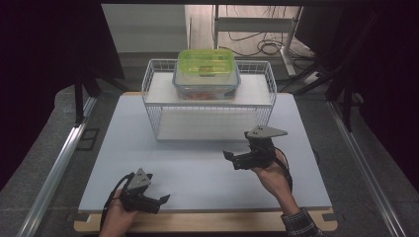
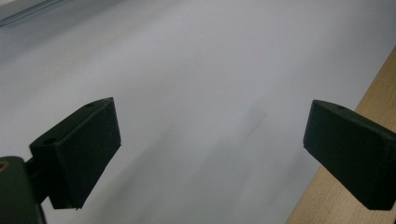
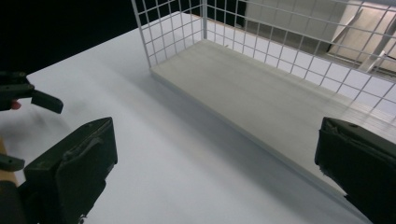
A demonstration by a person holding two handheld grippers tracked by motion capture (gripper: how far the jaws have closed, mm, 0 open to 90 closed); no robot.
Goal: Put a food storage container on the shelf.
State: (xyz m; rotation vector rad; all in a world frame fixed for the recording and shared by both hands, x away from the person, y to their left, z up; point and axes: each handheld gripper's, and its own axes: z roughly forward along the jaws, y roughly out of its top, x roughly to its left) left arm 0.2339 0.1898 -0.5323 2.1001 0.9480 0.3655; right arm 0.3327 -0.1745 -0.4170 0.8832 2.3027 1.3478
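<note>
High view: 2 hand-held grippers sit over the white worktop [image 1: 197, 168], both released and empty. The left hand-held gripper [image 1: 160, 200] lies low at the near edge, jaws spread; its own view looks along the bare worktop [image 2: 201, 84] with a strip of wooden edge [image 2: 369, 93] at the right. The right hand-held gripper [image 1: 228, 157] is raised just in front of the wire rack [image 1: 153, 89], jaws wide apart and pointing left. In the right gripper view the rack's lower shelf [image 3: 261, 98] lies bare ahead, behind white mesh [image 3: 173, 28], and the other hand-held gripper shows at the far left [image 3: 28, 93].

The thing nearest the work is the box stack on the rack's upper shelf [image 1: 163, 91]: a green-lidded box [image 1: 206, 61] resting on a larger clear box [image 1: 206, 85] with something orange inside. Both stand well apart from either hand-held gripper.

My judgement: this is an approach or rest step, with nothing held. If the boxes are the aim, the next move calls for the right hand-held gripper to rise over the rack's front rim, turn toward the stack, and close on a lid edge without tipping the top box.
</note>
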